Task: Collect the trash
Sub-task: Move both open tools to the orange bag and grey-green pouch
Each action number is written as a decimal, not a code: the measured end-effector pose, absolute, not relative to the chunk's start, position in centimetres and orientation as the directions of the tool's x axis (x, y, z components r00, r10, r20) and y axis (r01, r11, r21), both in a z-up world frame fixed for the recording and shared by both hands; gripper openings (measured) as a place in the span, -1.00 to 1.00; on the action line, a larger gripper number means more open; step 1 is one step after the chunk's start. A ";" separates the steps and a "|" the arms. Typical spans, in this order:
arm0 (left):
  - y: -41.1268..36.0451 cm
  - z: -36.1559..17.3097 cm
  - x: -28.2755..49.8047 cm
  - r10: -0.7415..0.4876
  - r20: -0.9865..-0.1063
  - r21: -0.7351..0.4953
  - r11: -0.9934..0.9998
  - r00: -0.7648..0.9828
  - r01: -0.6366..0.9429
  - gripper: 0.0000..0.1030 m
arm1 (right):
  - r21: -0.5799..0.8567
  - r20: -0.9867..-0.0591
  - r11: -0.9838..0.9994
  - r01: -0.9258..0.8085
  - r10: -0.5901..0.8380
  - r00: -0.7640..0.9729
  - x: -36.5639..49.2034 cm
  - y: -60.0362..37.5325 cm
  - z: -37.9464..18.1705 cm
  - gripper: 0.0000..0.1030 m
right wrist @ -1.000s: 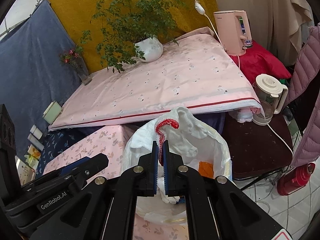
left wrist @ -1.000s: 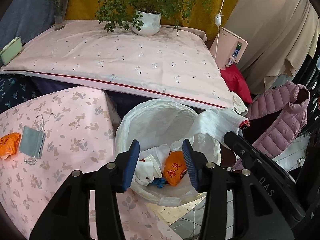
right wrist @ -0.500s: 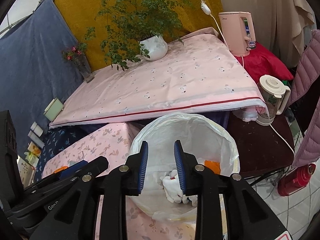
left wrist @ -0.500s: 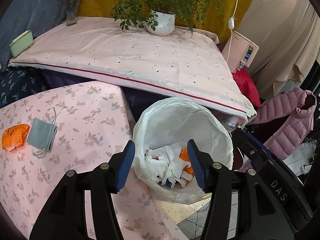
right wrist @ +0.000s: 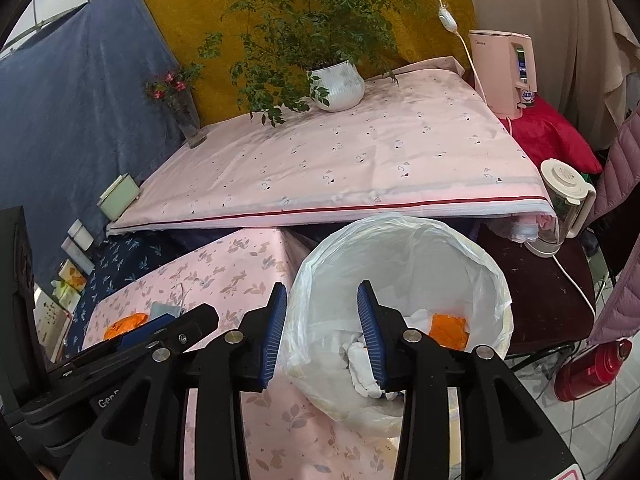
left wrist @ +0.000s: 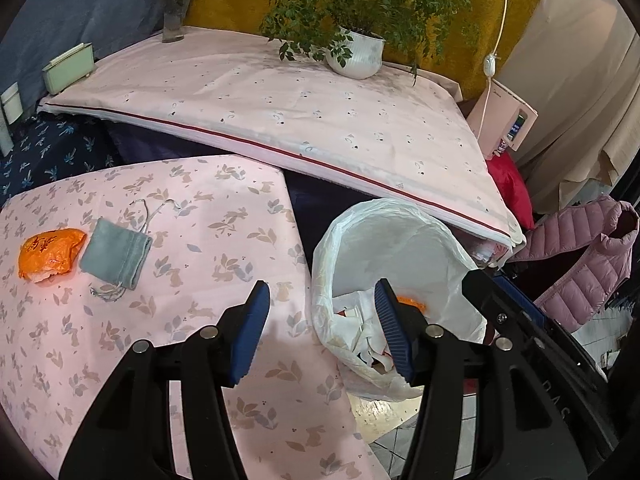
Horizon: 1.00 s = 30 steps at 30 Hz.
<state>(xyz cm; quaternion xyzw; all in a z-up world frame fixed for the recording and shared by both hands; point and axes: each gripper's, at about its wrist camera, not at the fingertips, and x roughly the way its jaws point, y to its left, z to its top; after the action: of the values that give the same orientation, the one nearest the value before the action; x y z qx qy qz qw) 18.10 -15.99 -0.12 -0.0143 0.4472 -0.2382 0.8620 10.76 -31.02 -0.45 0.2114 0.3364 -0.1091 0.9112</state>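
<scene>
Nearest the camera we see the left gripper [left wrist: 320, 332], tilted downward, its jaws standing moderately wide with nothing between the blue pads [left wrist: 250, 336]; one pad hangs over the low table [left wrist: 200, 240] and the other over the near rim of the trash bag [left wrist: 452, 264]. Our right gripper [right wrist: 322, 332], likewise pitched down, has jaws that have just been opening; they now stand partly apart and hold nothing, straddling the left rim of the bag. In the right wrist view the left gripper appears low at the left as a black body angled across the table edge.

Just beyond the fingertips sits the white plastic trash bag, mouth open, beside the right edge of the low table and touching its cloth. Inside it we see crumpled white paper [right wrist: 360, 356] and an orange wrapper [right wrist: 450, 330] lying against the far side of the pile.

On the low table, covered by a pink cloth printed with leaves and rabbits, an orange wrapper on the table [left wrist: 50, 254] lies near the left edge, with a grey drawstring pouch [left wrist: 116, 252] just beside it on the right, the two touching or nearly so.

Farther back, a higher surface with a pale pink cover edged in red [left wrist: 280, 120] carries a potted plant [left wrist: 356, 52], a glass vase of flowers [left wrist: 176, 12] and a pale green box [left wrist: 70, 68]. At the right we see a pink water dispenser [right wrist: 504, 72], a white kettle [right wrist: 564, 204], a pink quilted jacket [left wrist: 588, 268] and a red flask [right wrist: 592, 368] on the tiled floor.
</scene>
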 end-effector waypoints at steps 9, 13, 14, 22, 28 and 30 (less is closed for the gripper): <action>-12.0 -0.9 18.9 -0.387 -0.772 -0.242 0.912 0.504 0.330 0.01 | 0.300 -0.669 0.908 0.293 -0.018 0.743 12.1 -27.5 -0.7 -0.19; -9.8 -1.4 19.4 -0.360 -0.777 -0.237 0.927 0.517 0.291 0.01 | 0.288 -0.677 0.920 0.264 0.001 0.736 12.9 -25.5 -1.1 -0.17; -9.4 -1.5 19.5 -0.357 -0.778 -0.237 0.929 0.517 0.284 0.01 | 0.286 -0.680 0.923 0.256 0.007 0.733 13.1 -25.0 -1.2 -0.16; -4.6 -3.0 20.6 -0.314 -0.794 -0.243 0.949 0.521 0.202 0.01 | 0.276 -0.698 0.940 0.199 0.054 0.714 14.8 -20.9 -1.9 -0.16; -1.1 -4.1 21.4 -0.275 -0.804 -0.234 0.961 0.527 0.145 0.01 | 0.270 -0.718 0.950 0.157 0.091 0.690 16.2 -17.6 -2.9 -0.16; 0.2 -4.4 21.6 -0.257 -0.807 -0.226 0.966 0.532 0.125 0.01 | 0.264 -0.725 0.954 0.140 0.100 0.681 16.6 -16.5 -3.3 -0.16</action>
<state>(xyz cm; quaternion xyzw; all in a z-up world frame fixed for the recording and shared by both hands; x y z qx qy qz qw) 21.63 0.24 -4.45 -0.0702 0.4714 -0.1094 0.8723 16.60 -16.48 -3.28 0.1508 0.3992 -0.0110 0.9043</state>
